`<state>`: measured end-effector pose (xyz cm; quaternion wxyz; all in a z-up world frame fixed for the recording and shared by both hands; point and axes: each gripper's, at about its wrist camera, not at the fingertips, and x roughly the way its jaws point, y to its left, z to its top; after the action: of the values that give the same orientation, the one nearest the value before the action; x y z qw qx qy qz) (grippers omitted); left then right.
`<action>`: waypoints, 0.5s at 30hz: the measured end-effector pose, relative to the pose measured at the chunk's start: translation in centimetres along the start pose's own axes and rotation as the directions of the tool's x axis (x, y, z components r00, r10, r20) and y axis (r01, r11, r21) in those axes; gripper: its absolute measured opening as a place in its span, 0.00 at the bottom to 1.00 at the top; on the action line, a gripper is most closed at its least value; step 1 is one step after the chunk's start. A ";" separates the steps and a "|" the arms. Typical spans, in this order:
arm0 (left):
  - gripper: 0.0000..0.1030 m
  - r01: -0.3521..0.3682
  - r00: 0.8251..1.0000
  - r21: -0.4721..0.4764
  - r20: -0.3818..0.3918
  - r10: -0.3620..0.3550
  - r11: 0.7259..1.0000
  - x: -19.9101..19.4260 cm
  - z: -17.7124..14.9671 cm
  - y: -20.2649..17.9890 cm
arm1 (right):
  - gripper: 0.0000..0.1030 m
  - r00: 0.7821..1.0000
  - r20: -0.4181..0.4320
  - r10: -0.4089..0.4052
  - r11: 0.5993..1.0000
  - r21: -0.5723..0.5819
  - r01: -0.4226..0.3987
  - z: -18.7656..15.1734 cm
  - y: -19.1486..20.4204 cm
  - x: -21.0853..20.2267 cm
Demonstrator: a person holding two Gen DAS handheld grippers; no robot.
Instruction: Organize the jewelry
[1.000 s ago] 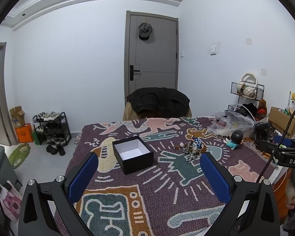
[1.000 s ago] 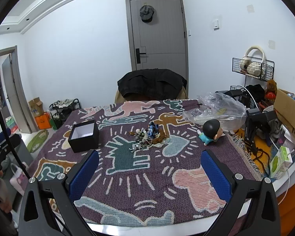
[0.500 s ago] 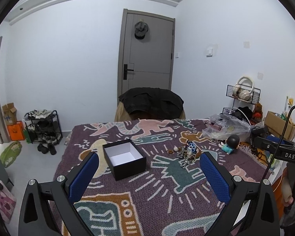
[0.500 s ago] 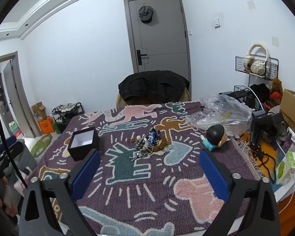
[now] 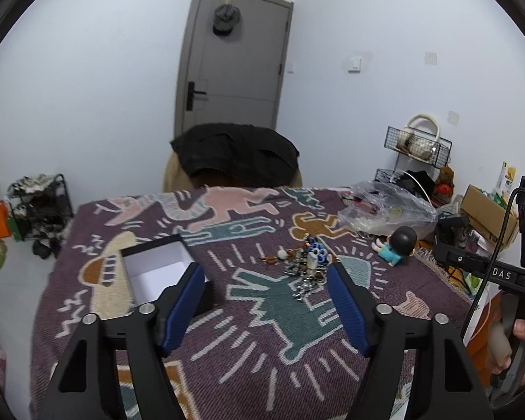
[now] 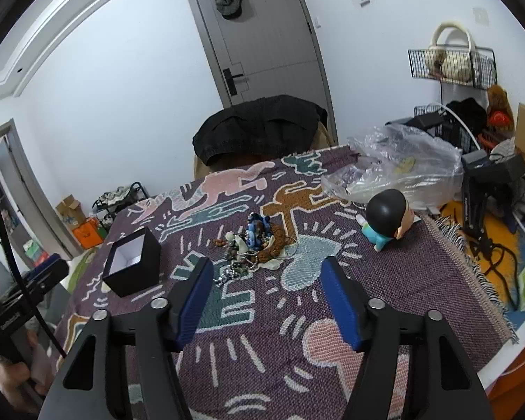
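A heap of jewelry (image 5: 306, 262) (image 6: 253, 245), beads and chains, lies mid-table on the patterned cloth (image 5: 262, 350). To its left stands an open black box (image 5: 157, 273) (image 6: 133, 262) with a white inside. My left gripper (image 5: 266, 280) hovers over the cloth short of the heap and beside the box; its jaws are closing with nothing between them. Nearer the table's front, my right gripper (image 6: 266, 273) also hangs above the cloth just short of the heap, its jaws closing on nothing.
A small doll (image 5: 397, 245) (image 6: 388, 220) lies right of the heap, with a crumpled clear plastic bag (image 6: 395, 168) behind it. A chair draped in black clothing (image 5: 234, 157) stands at the far edge. Wire racks, boxes and cables crowd the right side.
Both grippers have moved forward and lower toward the jewelry heap, and their blue fingers have drawn closer together. The heap and box lie as before.
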<state>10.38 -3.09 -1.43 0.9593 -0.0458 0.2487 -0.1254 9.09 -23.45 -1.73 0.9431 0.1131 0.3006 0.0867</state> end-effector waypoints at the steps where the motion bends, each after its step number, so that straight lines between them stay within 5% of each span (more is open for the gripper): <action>1: 0.68 0.015 1.000 0.000 -0.014 -0.015 1.000 0.9 0.3 -0.1 | 0.58 1.000 -0.002 0.003 1.000 0.006 -0.003 0.1 -0.3 0.2; 15: 0.54 0.108 0.974 -0.004 -0.198 -0.107 0.994 12.0 1.8 -0.8 | 0.50 0.997 -0.069 0.031 0.994 0.102 -0.023 1.5 -3.4 6.4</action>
<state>21.20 -6.95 -5.34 0.9218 -0.0434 0.3396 -0.1817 15.43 -25.48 -4.95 0.9237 0.1618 0.3360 0.0880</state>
